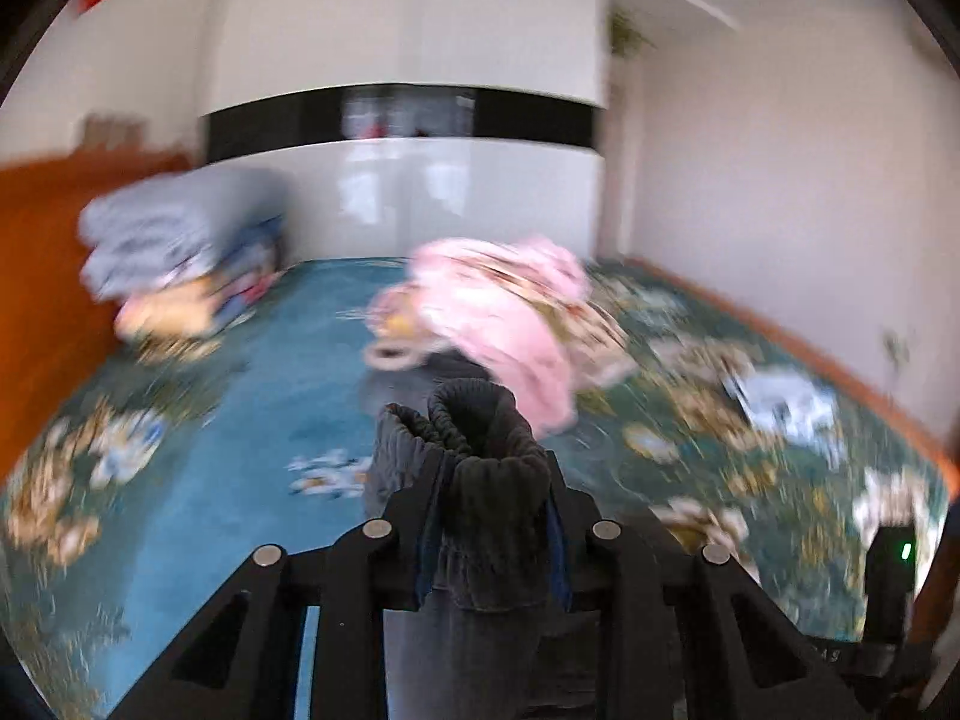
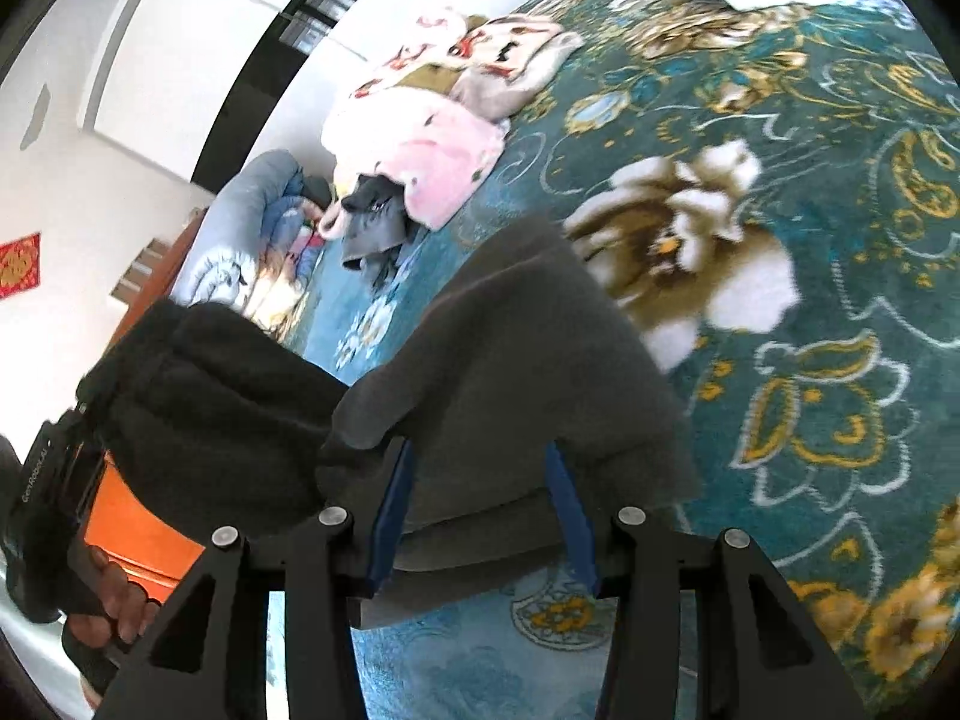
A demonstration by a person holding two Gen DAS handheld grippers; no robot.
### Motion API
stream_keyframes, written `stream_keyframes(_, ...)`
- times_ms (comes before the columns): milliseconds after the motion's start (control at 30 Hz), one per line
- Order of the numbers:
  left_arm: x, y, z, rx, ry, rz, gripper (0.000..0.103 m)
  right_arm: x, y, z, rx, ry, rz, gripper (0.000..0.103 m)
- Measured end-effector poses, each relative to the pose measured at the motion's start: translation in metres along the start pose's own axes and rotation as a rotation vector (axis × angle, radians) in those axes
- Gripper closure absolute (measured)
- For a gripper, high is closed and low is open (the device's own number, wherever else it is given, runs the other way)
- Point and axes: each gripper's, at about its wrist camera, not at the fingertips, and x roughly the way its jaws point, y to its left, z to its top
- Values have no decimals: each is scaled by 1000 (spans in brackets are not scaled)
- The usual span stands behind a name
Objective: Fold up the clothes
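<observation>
Teal floral bedspread [image 2: 810,240], white wardrobe [image 1: 414,198]

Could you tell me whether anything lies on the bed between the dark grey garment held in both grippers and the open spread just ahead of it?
Nothing visible does. The dark grey fleece garment is clamped in the left gripper and right gripper; the teal floral bedspread directly ahead is bare. The pink clothes pile sits further back.

The dark trousers [image 2: 510,360] look like soft matt fleece; the bedspread [image 2: 810,240] under them is woven patterned cloth, the cabinet [image 1: 468,198] behind glossy.
</observation>
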Motion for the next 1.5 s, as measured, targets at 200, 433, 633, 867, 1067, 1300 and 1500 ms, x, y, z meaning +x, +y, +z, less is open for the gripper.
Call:
stream_keyframes(200, 53, -78, -20, 153, 142, -54, 70, -16, -17, 0, 34, -31, -3, 56)
stream_keyframes(433, 61, -105, -37, 128, 208, -109, 33, -22, -29, -3, 51, -38, -17, 56)
stream_keyframes(633, 36, -63, -17, -2, 162, -138, 33, -31, -31, -3, 47, -60, -16, 56)
stream_keyframes(867, 61, 51, -52, -153, 294, 242, 21, -17, 3, -9, -34, -14, 134, 37)
stream_keyframes(1067, 77, 50, -104, -130, 399, 250, 22, 24, 18, -3, 47, 58, 199, 26)
stream_keyframes(1300, 75, 40, -99, -101, 375, 190, 22, 48, 36, 11, 44, 47, 139, 33)
stream_keyframes(1500, 66, 36, -88, -142, 340, 62, 22, 30, 53, 25, -60, 17, 155, 63)
